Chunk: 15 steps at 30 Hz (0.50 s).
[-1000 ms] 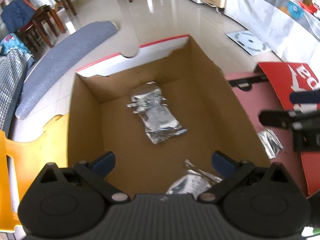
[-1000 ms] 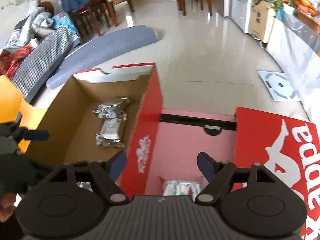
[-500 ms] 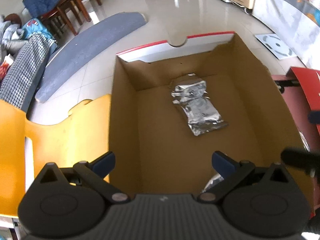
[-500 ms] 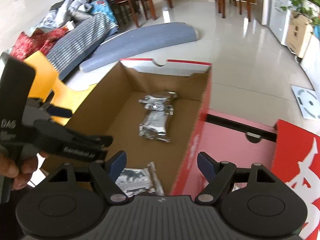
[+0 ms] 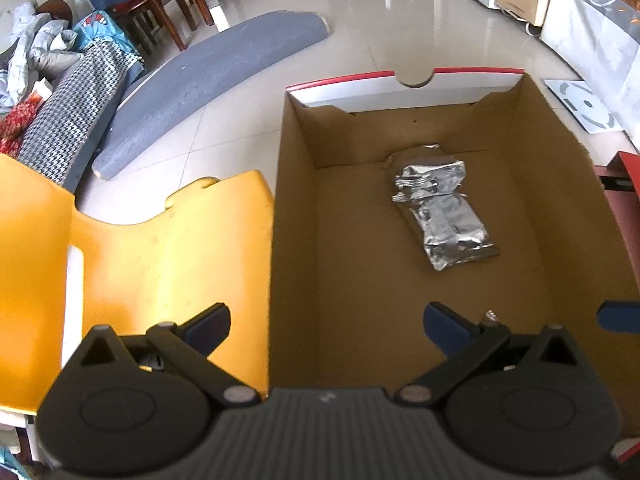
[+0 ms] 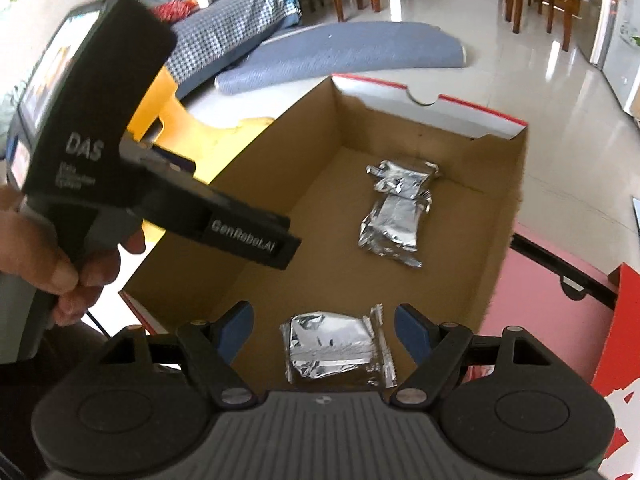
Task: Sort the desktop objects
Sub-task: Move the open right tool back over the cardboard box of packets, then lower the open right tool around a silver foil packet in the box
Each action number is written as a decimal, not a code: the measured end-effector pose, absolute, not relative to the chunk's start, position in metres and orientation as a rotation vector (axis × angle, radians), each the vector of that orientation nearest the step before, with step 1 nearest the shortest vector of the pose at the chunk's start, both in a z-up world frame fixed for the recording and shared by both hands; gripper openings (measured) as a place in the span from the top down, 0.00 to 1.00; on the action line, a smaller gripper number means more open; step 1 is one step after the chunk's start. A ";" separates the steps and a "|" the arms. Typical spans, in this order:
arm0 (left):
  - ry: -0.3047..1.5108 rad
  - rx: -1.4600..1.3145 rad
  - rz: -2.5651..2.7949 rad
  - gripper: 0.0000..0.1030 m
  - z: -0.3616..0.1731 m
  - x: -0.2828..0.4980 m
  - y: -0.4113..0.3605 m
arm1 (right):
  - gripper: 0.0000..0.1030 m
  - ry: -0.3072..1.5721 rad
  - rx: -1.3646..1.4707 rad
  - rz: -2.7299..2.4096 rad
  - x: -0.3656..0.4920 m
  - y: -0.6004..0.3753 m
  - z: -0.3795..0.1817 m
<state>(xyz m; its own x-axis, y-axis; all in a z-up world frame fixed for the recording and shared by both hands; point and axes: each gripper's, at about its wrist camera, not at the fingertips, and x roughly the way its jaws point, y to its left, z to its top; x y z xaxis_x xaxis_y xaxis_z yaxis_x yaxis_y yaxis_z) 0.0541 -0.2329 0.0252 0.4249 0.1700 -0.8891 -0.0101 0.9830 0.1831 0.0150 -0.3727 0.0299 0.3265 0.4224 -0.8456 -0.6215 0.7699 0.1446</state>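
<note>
A pale tiled floor (image 5: 360, 32) fills the room, with a long grey-blue cushion (image 5: 208, 72) lying on it and wooden chairs (image 5: 172, 12) beyond. Nearer stands an open cardboard box (image 5: 296, 240) with a red and white rim. A yellow chair (image 5: 160, 248) touches the box's left wall, and a red lid (image 6: 624, 340) lies to the right of it.

The left gripper (image 5: 326, 326) hangs over the box's left wall with its blue-tipped fingers spread wide and nothing between them. In the right wrist view a hand (image 6: 44, 264) holds its black handle. The right gripper (image 6: 324, 330) hovers over the near end of the box, also spread wide and holding nothing.

Inside the box, one silver foil packet (image 6: 396, 220) lies crumpled towards the far end. A second foil packet (image 6: 336, 350) lies flat on the box bottom at the near end, seen between the right gripper's fingers.
</note>
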 end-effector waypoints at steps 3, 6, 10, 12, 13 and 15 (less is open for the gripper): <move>1.135 0.145 0.127 0.00 0.025 0.054 -0.228 | 0.25 1.051 -0.259 0.685 0.014 -0.365 0.023; 1.140 0.155 0.143 0.00 0.023 0.054 -0.225 | 0.25 1.075 -0.275 0.679 0.018 -0.359 0.016; 1.152 0.178 0.152 0.00 0.018 0.056 -0.224 | 0.25 1.107 -0.281 0.666 0.021 -0.353 0.009; 1.160 0.195 0.143 0.00 0.015 0.057 -0.225 | 0.24 1.127 -0.290 0.666 0.024 -0.348 0.004; 1.164 0.202 0.137 0.00 0.013 0.058 -0.225 | 0.24 1.140 -0.295 0.662 0.025 -0.346 0.002; 1.171 0.207 0.127 0.00 0.011 0.059 -0.225 | 0.23 1.161 -0.295 0.645 0.027 -0.343 -0.003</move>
